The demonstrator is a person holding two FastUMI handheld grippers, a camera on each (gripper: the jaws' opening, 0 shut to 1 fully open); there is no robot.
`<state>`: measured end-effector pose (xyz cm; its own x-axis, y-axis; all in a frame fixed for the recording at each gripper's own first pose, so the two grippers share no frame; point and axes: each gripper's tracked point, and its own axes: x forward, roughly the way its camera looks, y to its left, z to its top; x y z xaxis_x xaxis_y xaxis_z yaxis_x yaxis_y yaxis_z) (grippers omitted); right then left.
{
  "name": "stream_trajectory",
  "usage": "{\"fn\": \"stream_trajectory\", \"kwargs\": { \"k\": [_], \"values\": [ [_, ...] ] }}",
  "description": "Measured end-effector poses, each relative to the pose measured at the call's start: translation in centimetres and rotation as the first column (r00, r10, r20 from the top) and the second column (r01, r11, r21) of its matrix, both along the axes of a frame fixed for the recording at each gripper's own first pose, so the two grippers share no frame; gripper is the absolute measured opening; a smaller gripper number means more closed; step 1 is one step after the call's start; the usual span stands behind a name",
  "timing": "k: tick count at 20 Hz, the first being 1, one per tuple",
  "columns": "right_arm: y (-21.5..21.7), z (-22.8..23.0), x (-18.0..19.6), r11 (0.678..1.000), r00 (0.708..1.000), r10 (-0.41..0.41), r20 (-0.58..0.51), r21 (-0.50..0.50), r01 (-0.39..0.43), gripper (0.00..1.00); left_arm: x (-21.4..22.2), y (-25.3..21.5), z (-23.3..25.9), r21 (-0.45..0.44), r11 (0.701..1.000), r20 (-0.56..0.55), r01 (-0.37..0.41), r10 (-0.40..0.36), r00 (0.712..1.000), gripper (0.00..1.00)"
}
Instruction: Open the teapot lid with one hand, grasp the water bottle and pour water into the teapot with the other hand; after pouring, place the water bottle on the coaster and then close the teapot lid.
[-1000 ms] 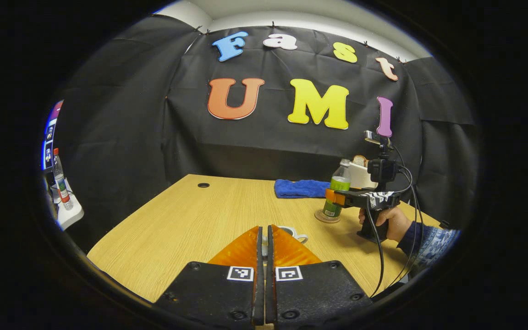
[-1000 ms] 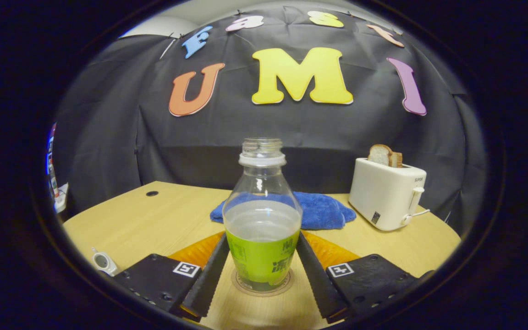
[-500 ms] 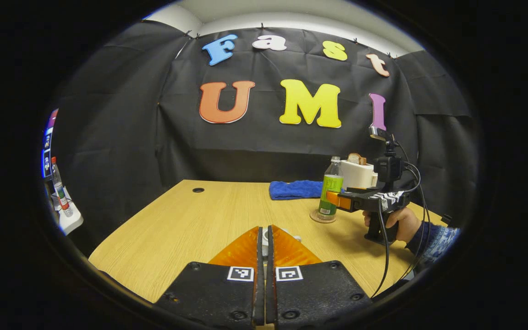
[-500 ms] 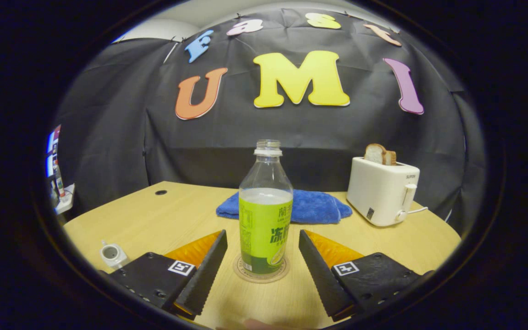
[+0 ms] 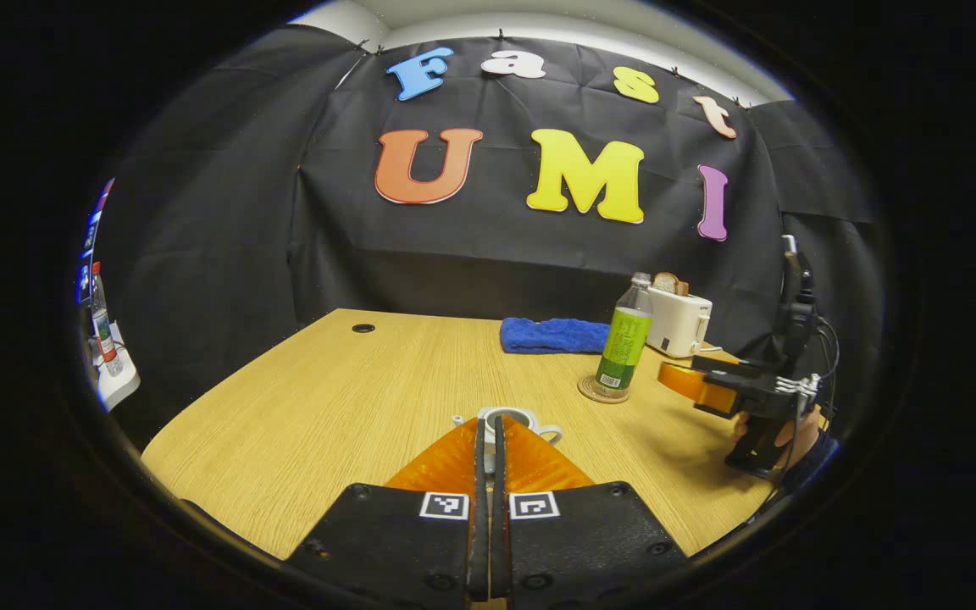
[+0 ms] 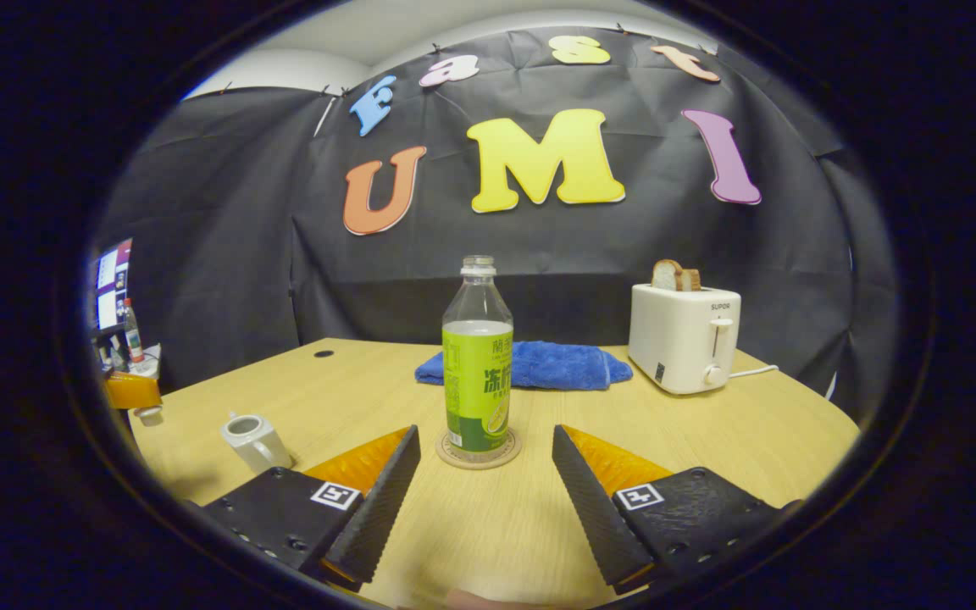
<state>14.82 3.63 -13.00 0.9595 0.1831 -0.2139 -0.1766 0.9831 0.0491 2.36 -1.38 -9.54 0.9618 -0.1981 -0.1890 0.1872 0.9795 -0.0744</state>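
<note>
The water bottle, green-labelled, uncapped and part full, stands upright on the round coaster. My right gripper is open a short way in front of it, its fingers apart from the bottle. The small white teapot sits lidless to the left. In the left gripper view the teapot lies just beyond my left gripper, which is shut on the white teapot lid. The bottle and the right gripper stand to the right.
A white toaster with bread stands at the back right, and a blue towel lies behind the bottle. The wooden table has a cable hole at the far left. A hand holds the right gripper near the table's right edge.
My right gripper has drawn back from the bottle, which stays on the coaster. The left gripper stays shut on the lid, and the teapot now shows more beyond its tips.
</note>
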Motion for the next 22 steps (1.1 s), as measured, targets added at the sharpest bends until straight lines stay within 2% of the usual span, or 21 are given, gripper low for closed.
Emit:
{"fn": "stream_trajectory", "kwargs": {
  "k": [4,9,16,22],
  "values": [
    [-1.9,0.0,-3.4,1.000,1.000,0.003,0.018,0.014,-0.003,0.94,0.5,-0.7,-0.5,0.027,1.000,0.004,-0.002,0.002,1.000,0.04],
    [-3.3,-0.6,-5.8,0.999,1.000,0.014,0.024,0.036,-0.015,0.94,2.1,-2.8,0.0,0.036,0.999,0.041,0.034,-0.036,0.999,0.04],
    [-3.1,0.1,-7.5,0.998,0.997,0.048,0.055,0.028,-0.050,0.94,7.3,-3.9,-0.5,0.064,0.998,0.037,0.018,-0.020,0.999,0.04],
    [-3.3,-0.3,-7.6,0.997,0.997,0.064,0.047,0.032,-0.065,0.94,9.1,-3.7,-1.3,0.065,0.998,0.023,-0.002,0.001,1.000,0.04]
  ]
}}
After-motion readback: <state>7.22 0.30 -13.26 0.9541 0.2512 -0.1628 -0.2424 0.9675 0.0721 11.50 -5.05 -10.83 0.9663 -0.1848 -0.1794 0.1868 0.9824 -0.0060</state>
